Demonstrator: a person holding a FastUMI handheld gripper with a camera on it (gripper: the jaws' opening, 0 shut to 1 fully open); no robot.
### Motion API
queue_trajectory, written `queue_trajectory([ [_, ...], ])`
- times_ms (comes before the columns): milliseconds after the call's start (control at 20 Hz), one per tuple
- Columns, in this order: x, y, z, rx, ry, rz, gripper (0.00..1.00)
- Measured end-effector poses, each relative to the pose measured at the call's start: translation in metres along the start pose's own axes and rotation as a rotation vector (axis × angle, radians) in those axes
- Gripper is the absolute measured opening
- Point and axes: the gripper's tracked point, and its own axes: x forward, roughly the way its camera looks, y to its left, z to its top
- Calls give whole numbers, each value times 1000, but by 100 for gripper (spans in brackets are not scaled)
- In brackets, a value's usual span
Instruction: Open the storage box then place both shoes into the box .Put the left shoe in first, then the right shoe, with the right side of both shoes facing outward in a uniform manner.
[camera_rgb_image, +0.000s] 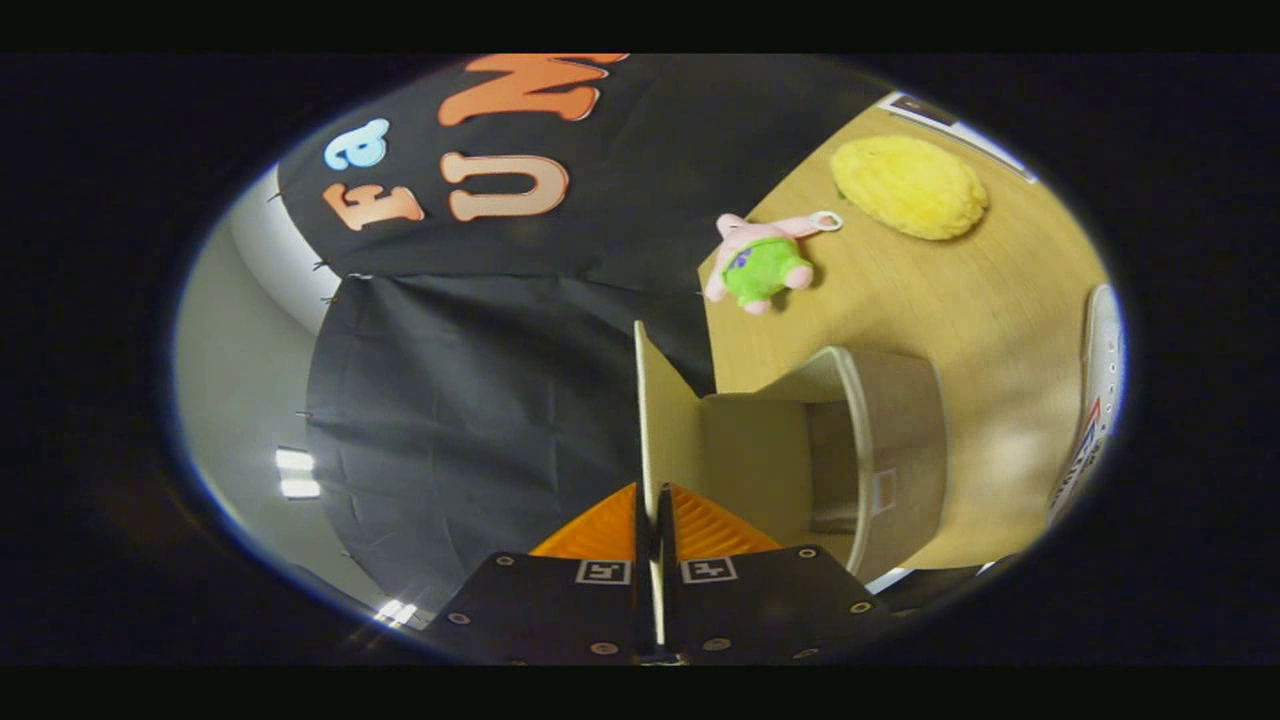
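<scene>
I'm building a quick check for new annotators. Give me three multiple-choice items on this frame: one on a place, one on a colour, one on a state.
1. Where does the plush toy lie?
A. on the table, beyond the box
B. inside the box
C. between the fingers

2. What colour is the cushion?
A. blue
B. yellow
C. red

3. What is the gripper doing?
A. open, clear of everything
B. shut on the shoe
C. shut on the lid

Answers:
1 A: the toy rests on the table, past the box.
2 B: the cushion is plainly yellow.
3 C: both fingers press the thin lid edge between them, the box standing open; the shoe lies apart on the table.
</scene>
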Motion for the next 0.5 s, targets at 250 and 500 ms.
queue_trajectory([
  [250, 40, 48, -15, -98, 42, 33, 4],
  [500, 93, 83, -33, -126, 63, 36, 8],
])
